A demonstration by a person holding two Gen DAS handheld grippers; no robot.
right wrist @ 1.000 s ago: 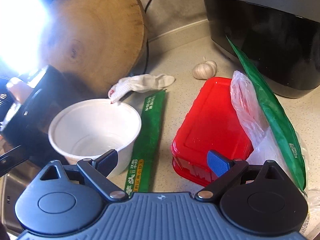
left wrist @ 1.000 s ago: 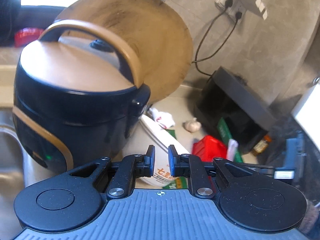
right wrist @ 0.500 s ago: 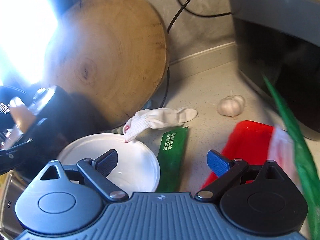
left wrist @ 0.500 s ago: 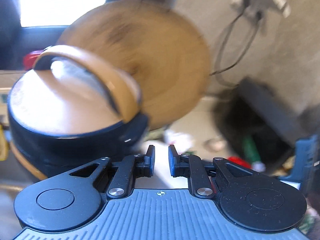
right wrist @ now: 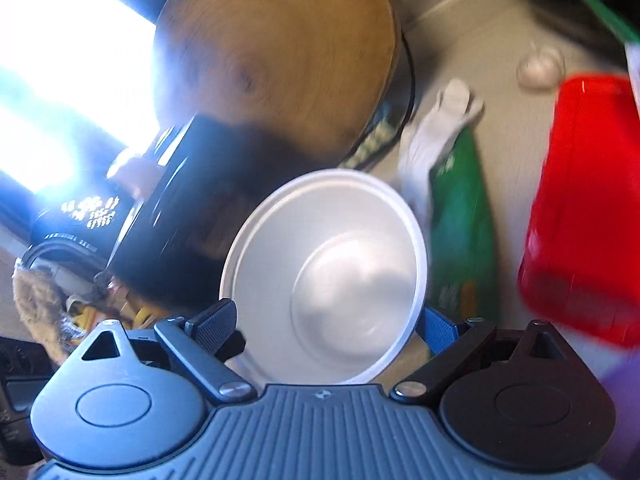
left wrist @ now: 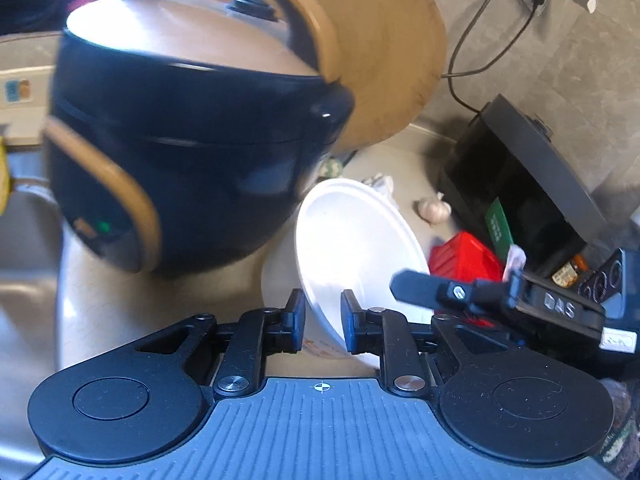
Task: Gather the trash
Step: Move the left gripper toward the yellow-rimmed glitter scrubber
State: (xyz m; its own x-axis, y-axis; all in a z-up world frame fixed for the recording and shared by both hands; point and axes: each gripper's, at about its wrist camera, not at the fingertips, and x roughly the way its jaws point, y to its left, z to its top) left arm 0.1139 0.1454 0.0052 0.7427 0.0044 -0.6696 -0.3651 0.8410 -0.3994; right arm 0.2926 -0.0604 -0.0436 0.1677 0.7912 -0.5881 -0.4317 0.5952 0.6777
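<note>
A white disposable bowl [left wrist: 360,240] stands on the counter beside a dark rice cooker [left wrist: 192,152]. My left gripper [left wrist: 322,316] straddles the bowl's near rim; its jaws are opening, the thin wall between them with no clear press. In the right wrist view my right gripper [right wrist: 326,324] is spread wide around the same bowl [right wrist: 340,280], one finger on each side, close to the rim. One of its fingers [left wrist: 416,288] shows at the bowl's right side. Other trash lies nearby: a green packet [right wrist: 460,220] and a crumpled white tissue [right wrist: 436,128].
A round wooden board [left wrist: 392,60] leans on the wall behind the cooker. A red plastic box [right wrist: 580,200], a garlic bulb [left wrist: 434,208] and a black appliance [left wrist: 520,184] crowd the right side. A steel sink [left wrist: 24,280] lies to the left.
Both grippers dropped toward the bowl. The left one's fingers spread slightly and now have the rim between them; the right one, still wide, now has the bowl between its fingers.
</note>
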